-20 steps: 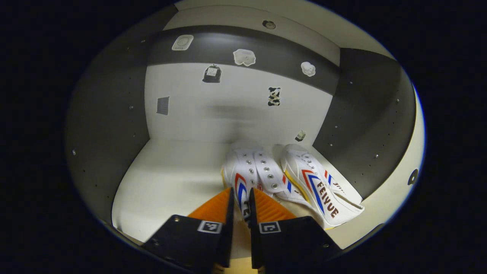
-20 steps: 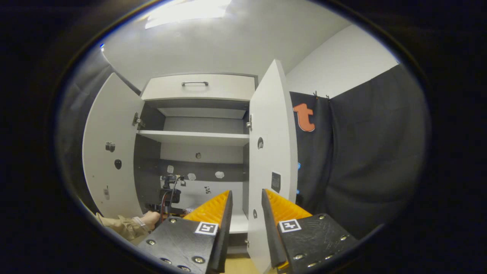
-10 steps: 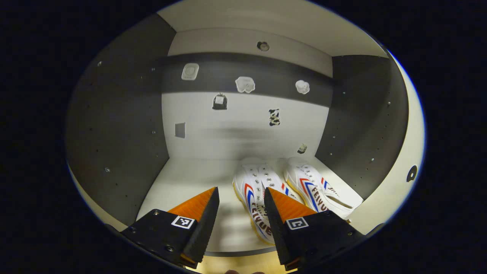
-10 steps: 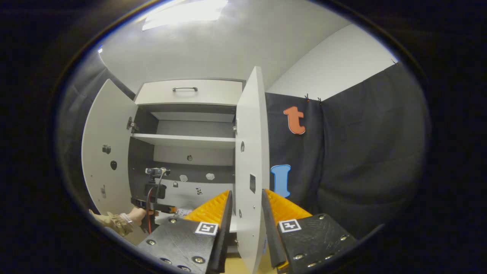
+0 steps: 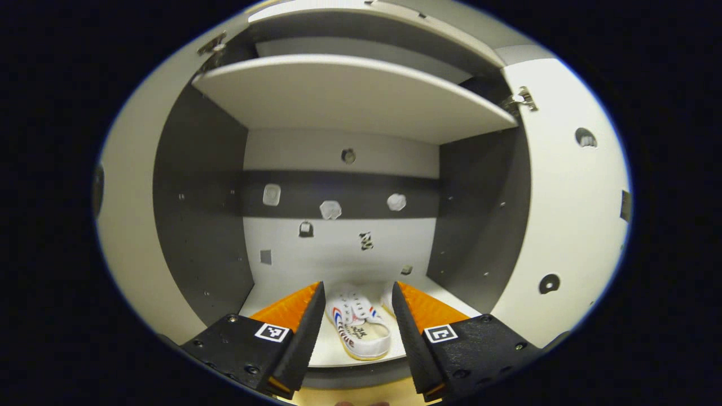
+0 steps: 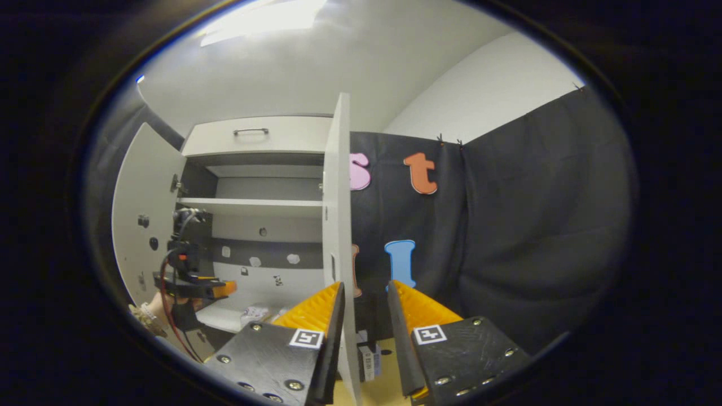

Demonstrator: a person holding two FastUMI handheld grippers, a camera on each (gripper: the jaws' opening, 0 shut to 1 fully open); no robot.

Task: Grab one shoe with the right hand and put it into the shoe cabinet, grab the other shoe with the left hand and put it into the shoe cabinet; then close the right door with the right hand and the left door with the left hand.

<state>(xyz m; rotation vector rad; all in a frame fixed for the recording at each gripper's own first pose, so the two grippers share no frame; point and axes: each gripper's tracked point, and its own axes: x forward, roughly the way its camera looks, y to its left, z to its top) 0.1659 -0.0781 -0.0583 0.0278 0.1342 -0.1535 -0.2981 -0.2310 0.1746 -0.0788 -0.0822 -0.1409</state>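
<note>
In the left gripper view the left gripper [image 5: 356, 321] sits at the bottom centre, fingers apart and gripping nothing. Between the fingers, farther in, a white shoe [image 5: 356, 332] with red and blue stripes lies on the cabinet [image 5: 197, 186] floor, its heel toward the camera. Part of a second shoe [image 5: 388, 293] shows just beside it, to the right and mostly hidden behind the right finger. A shelf [image 5: 350, 96] spans the upper part of the frame, above the shoes. Small stickers [image 5: 330, 210] dot the back wall at mid-frame. The right door [image 5: 564, 203] stands open along the right edge, the left door [image 5: 121, 225] along the left edge.

In the right gripper view the right gripper [image 6: 364, 321] is at the bottom centre, fingers apart with nothing clamped. The edge of the right door [image 6: 337, 225] rises from the gap between them, closer to the left finger; whether either finger touches it cannot be told. Left of that door the cabinet [image 6: 259, 169] is open, with a drawer [image 6: 256, 135] at top and the left door [image 6: 138, 214] swung out at the left of the frame. The left gripper [image 6: 192, 285] hangs at lower left in front of the cabinet, held by a hand [image 6: 144, 316] at the frame's edge. A shoe [image 6: 255, 313] shows faintly on the cabinet floor at lower centre-left
</note>
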